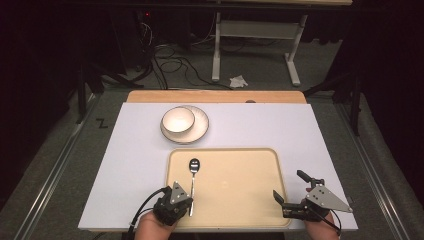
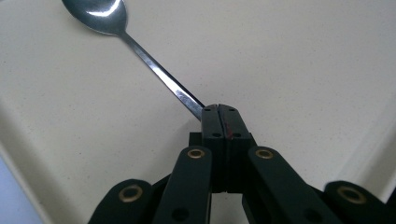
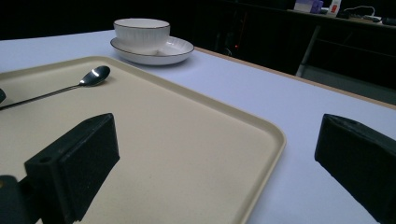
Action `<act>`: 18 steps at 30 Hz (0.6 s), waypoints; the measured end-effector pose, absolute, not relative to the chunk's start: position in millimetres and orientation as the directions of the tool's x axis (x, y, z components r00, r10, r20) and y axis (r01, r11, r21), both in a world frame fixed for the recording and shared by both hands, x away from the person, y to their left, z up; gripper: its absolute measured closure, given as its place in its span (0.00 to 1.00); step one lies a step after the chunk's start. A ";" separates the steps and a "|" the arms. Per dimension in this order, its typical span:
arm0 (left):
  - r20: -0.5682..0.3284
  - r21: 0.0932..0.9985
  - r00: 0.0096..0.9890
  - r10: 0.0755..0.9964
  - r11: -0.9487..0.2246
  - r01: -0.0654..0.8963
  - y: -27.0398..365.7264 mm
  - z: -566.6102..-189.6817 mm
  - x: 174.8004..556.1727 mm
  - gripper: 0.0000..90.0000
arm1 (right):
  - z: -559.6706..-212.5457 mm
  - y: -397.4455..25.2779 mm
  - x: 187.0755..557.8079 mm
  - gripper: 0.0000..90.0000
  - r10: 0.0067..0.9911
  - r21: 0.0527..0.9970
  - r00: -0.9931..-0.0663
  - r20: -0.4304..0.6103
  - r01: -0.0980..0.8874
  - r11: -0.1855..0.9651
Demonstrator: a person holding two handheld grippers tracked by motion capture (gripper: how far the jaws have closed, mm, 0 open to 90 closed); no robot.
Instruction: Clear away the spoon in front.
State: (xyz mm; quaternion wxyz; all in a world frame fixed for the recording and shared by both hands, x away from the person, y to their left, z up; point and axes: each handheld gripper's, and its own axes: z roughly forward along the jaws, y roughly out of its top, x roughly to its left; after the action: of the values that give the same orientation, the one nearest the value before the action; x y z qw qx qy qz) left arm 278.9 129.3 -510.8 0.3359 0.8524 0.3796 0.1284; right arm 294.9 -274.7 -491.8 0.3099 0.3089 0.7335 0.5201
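Note:
A metal spoon (image 1: 193, 176) lies on the beige tray (image 1: 240, 190), bowl end pointing away from me. My left gripper (image 1: 188, 204) is shut on the spoon's handle end (image 2: 187, 98) at the tray's near left. The spoon's bowl (image 2: 100, 14) rests on the tray surface. My right gripper (image 1: 291, 187) stands wide open over the tray's near right edge, with nothing between its fingers (image 3: 74, 163). A white bowl (image 1: 178, 120) sits on a white plate (image 1: 199, 131) beyond the tray; the right gripper view also has the bowl (image 3: 141, 29) and the spoon (image 3: 70, 86).
A white mat (image 1: 135, 160) covers the table under the tray. The wooden table edge (image 1: 215, 96) runs along the far side. Beyond it are a table frame (image 1: 255, 45) and cables on the floor.

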 end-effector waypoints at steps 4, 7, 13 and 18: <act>-0.041 0.672 0.682 0.731 -0.485 0.560 129.0 -510.9 279.0 1.00 | -491.6 -274.2 294.9 0.00 0.776 0.954 -0.617 -0.132 0.132 0.268; -0.043 0.673 0.683 0.729 -0.485 0.559 128.9 -511.0 279.1 1.00 | -491.7 -273.7 294.8 0.00 0.775 0.955 -0.619 -0.131 0.132 0.266; -0.040 0.680 0.673 0.739 -0.473 0.560 132.0 -508.7 280.5 0.99 | -491.7 -273.7 294.5 0.00 0.776 0.953 -0.617 -0.133 0.136 0.271; -0.070 0.766 0.609 0.790 -0.349 0.540 164.7 -494.9 286.6 0.81 | -491.4 -274.9 294.7 0.00 0.778 0.955 -0.615 -0.131 0.132 0.265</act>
State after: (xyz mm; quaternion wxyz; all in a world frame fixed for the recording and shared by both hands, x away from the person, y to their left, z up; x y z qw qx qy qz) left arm 286.6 164.7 -494.9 0.3942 0.8057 0.4127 0.1586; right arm 294.7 -274.9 -491.4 0.3104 0.3105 0.7324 0.5205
